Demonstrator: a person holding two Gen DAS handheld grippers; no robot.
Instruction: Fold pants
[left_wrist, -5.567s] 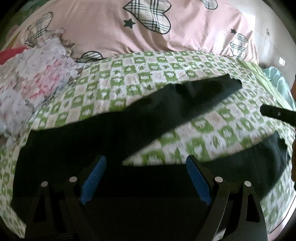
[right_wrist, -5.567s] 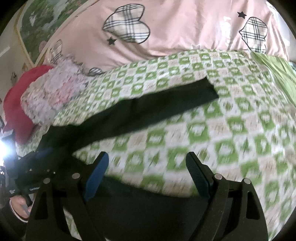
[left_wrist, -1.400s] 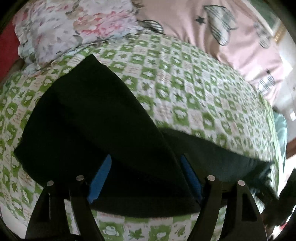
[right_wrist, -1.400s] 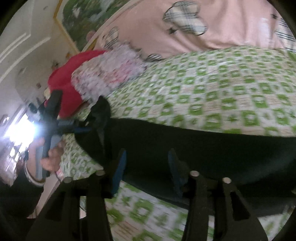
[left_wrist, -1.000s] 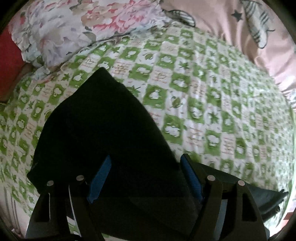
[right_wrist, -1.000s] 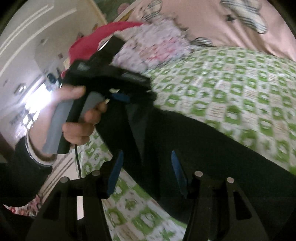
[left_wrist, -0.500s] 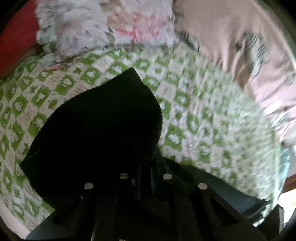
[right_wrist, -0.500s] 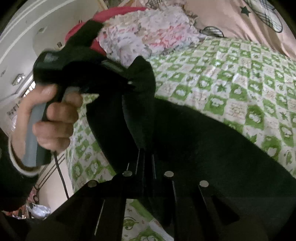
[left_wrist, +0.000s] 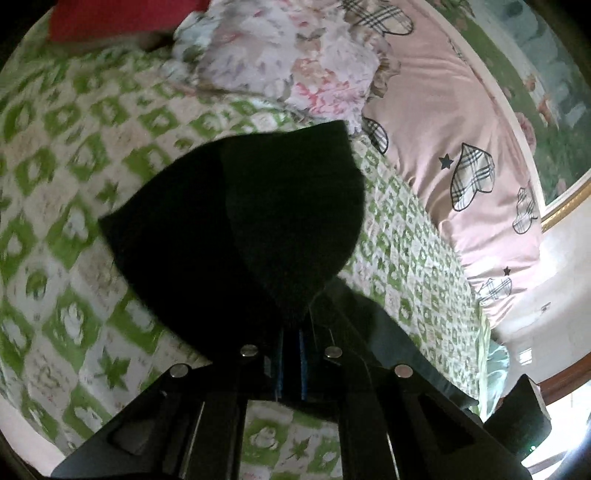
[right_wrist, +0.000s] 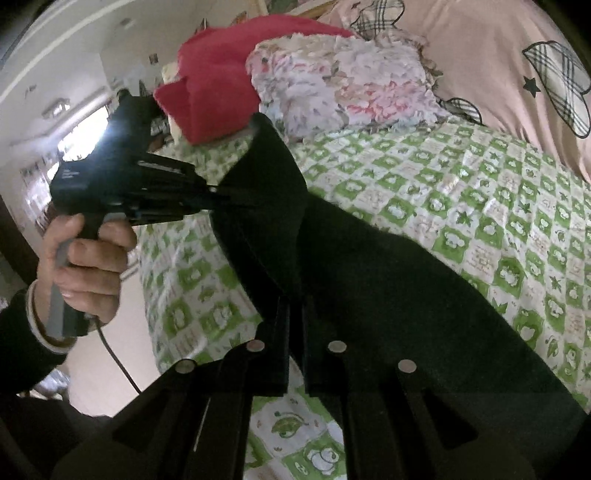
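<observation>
Both grippers clamped on the black pants (right_wrist: 369, 288)! The left gripper (left_wrist: 291, 325) pinches a raised fold of cloth just ahead of its tips, the right gripper (right_wrist: 295, 306) bites the edge beside it. Ahead lies the green checked bedspread (right_wrist: 461, 192); beyond, a floral pillow (right_wrist: 343, 85). The left hand (right_wrist: 85, 266) squeezes its handle.

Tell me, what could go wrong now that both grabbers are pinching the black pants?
The left gripper and right gripper each pinch only an edge of the black pants, so the cloth might slip out. The lifted end could flop crookedly. The rest, dragging over the green checked bedsheet, might bunch up.
</observation>
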